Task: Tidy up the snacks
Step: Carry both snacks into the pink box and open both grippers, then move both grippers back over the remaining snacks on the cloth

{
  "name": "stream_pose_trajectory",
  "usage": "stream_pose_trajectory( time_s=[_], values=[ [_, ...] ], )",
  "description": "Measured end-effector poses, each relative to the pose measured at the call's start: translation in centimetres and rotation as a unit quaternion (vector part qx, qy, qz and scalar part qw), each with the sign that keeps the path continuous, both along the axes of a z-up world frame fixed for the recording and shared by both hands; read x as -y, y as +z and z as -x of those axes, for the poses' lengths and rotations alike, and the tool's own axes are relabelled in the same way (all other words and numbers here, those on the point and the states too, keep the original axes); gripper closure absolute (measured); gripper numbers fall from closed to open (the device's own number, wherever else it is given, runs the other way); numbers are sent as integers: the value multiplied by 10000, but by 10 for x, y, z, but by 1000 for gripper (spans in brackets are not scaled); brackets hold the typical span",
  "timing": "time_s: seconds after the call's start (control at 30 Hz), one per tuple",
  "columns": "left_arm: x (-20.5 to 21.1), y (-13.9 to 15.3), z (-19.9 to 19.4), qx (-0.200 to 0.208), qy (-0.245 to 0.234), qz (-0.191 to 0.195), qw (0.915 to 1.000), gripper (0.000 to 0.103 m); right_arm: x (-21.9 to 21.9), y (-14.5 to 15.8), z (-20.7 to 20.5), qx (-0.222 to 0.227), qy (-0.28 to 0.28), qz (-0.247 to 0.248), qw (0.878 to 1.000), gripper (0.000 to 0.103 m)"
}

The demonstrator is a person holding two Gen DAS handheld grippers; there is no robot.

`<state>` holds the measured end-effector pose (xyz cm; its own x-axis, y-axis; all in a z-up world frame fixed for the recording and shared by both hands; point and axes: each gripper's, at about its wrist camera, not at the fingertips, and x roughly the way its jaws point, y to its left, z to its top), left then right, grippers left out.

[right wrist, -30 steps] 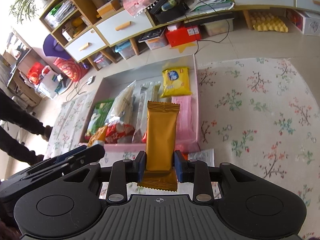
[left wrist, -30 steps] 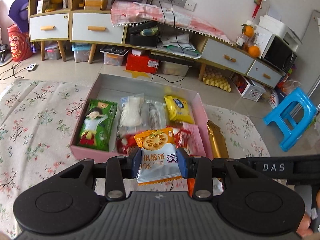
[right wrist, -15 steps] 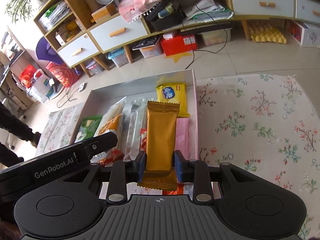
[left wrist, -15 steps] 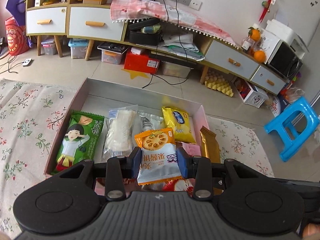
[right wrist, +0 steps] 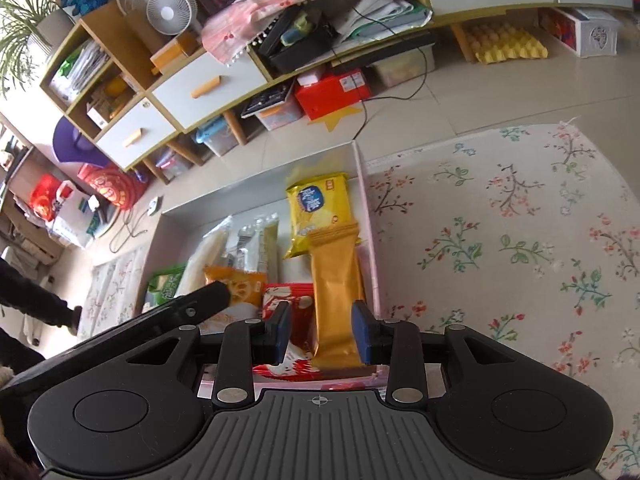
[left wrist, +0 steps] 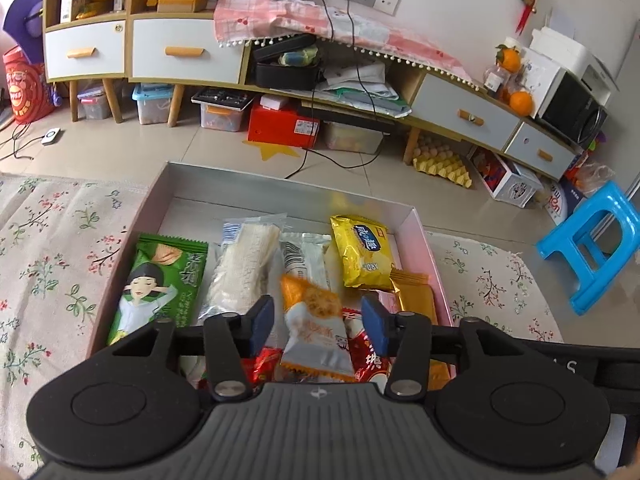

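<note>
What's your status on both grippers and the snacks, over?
Left gripper open, jaws just widened, biscuit packet loose between them. Right gripper open, just opening, gold wafer bar released. Both over the pink box. Nothing blocking.

Pink box (left wrist: 434, 276) on floral cloth (left wrist: 52, 248)

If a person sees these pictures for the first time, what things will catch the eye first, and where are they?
First comes the pink box on the flowered cloth, filled with bright snack packets lying side by side. The left gripper stands open over an orange cracker packet, and the right gripper stands open around a gold bar packet by the box's right wall. Both jaws have just been opening.
</note>
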<state>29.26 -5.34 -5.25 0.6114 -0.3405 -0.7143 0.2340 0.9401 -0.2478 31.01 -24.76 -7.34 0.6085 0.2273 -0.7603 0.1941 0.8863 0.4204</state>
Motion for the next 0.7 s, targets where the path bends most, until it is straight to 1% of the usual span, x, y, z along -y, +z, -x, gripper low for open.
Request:
stream_pose_trajectory(
  time_s=[0.17, 0.27, 0.3, 0.33, 0.4, 0.43, 0.5, 0.53, 0.6, 0.67, 0.7],
  values=[
    [-12, 11, 6, 49, 112, 61, 9999, 59, 3, 7, 3, -69, -20, -67, 10000, 70],
    [-21, 17, 11, 8, 254, 43, 9997, 57, 3, 15, 7, -70, 38, -89, 9999, 64],
    [-24, 18, 13, -23, 303, -1, 9995, 54, 3, 17, 9, -64, 48, -98, 9999, 64],
    [-26, 18, 13, -97, 365, -102, 9992, 49, 3, 20, 11, -73, 61, -90, 9999, 64],
    [-33, 16, 15, -288, 503, -330, 9978, 50, 2, 24, 15, -123, 92, -79, 9999, 64],
    [-38, 16, 18, -347, 525, -317, 9975, 50, 2, 25, 17, -160, 105, -79, 9998, 63],
    [-49, 14, 23, -555, 520, -272, 9967, 50, 0, 27, 23, -289, 107, -11, 9995, 53],
    [-52, 13, 26, -642, 515, -297, 9962, 50, -2, 28, 27, -333, 145, 68, 9993, 52],
    [-59, 14, 37, -675, 518, -387, 9956, 49, -7, 30, 37, -385, 252, 251, 9986, 52],
    [-61, 13, 47, -696, 478, -528, 9950, 49, -10, 32, 46, -422, 340, 330, 9980, 52],
    [-63, 13, 52, -695, 456, -540, 9951, 47, -12, 32, 51, -431, 379, 350, 9977, 51]
  ],
)
